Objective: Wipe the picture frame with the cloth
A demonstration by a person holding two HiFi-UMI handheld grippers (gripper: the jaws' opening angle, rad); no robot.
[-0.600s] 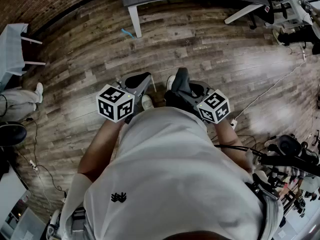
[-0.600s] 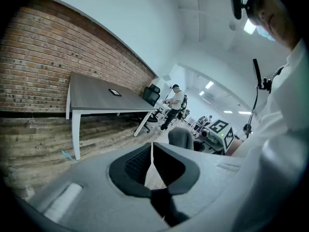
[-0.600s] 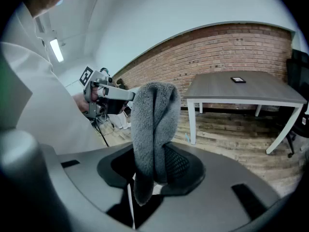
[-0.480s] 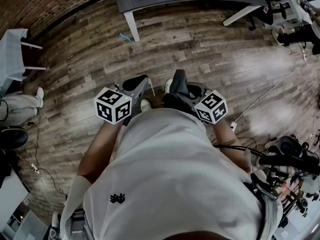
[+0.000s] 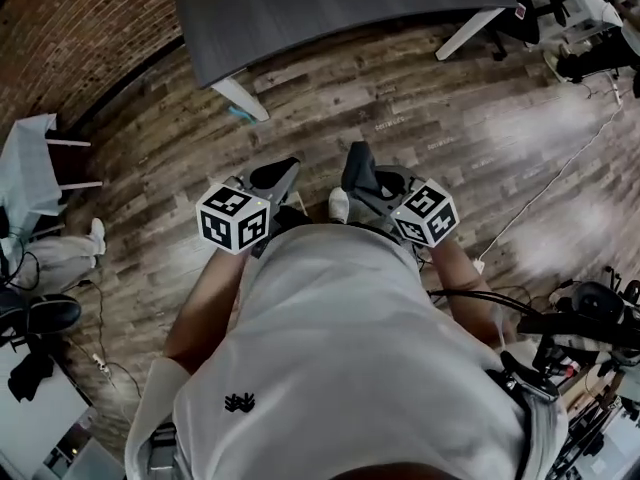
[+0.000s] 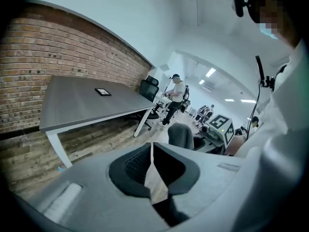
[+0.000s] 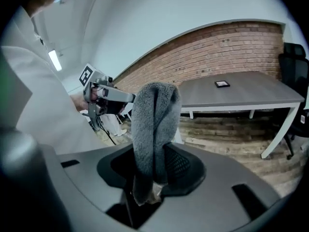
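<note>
Desk (image 5: 330,8) is brought nearer than before: approach under way. Cloth (image 7: 154,124) is clamped in right gripper (image 7: 153,175) fingers; left gripper (image 6: 152,170) fingers are pressed together, empty. Frame (image 7: 222,84) is left on desk, well ahead, unwiped.

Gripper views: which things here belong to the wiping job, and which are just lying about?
Job: cloth, clamped in the right gripper; picture frame on the table.
Lying about: office chair; floor cable; blue scrap by the table leg.
</note>
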